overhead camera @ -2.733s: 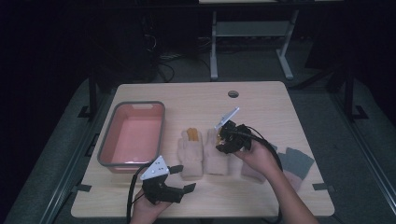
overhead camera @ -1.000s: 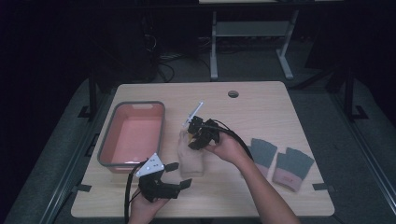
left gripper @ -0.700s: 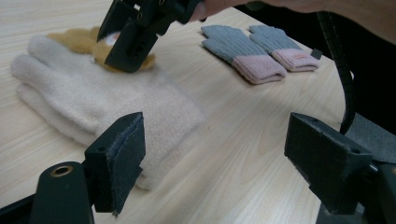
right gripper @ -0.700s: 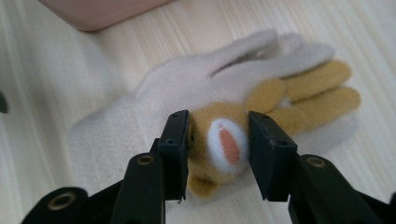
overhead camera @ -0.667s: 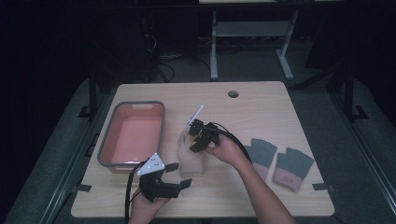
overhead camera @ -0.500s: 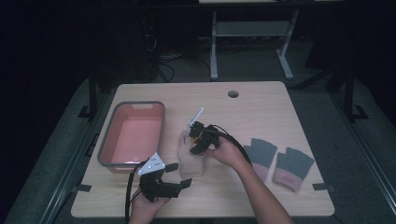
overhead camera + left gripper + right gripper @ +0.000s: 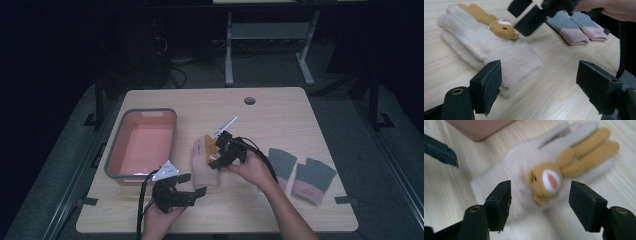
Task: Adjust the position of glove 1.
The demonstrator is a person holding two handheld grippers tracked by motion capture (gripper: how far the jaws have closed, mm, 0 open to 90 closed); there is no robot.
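Two cream gloves (image 7: 204, 167) lie stacked at the table's middle, the top one bearing an orange rabbit (image 7: 210, 145). In the right gripper view the rabbit (image 7: 546, 181) lies on the cream glove (image 7: 516, 167) just beyond my right gripper (image 7: 541, 203). Its jaws have just been opening and stand apart, pressing nothing. From above, my right gripper (image 7: 216, 159) hovers low over the stack. My left gripper (image 7: 195, 187) waits open near the front edge, facing the cuff end. Its own view has the left gripper (image 7: 541, 87) before the cream glove (image 7: 486, 47), with the rabbit (image 7: 497, 25) farther back.
A pink tray (image 7: 115, 160) stands left of the gloves, and its wall (image 7: 479, 127) is close behind them. A grey and pink pair of gloves (image 7: 300, 172) lies at the right, also in the left gripper view as grey gloves (image 7: 574, 27).
The two cream gloves lay side by side; now they lie stacked. My right gripper moved left over them, sank a little and opened its jaws. The left gripper barely moved.
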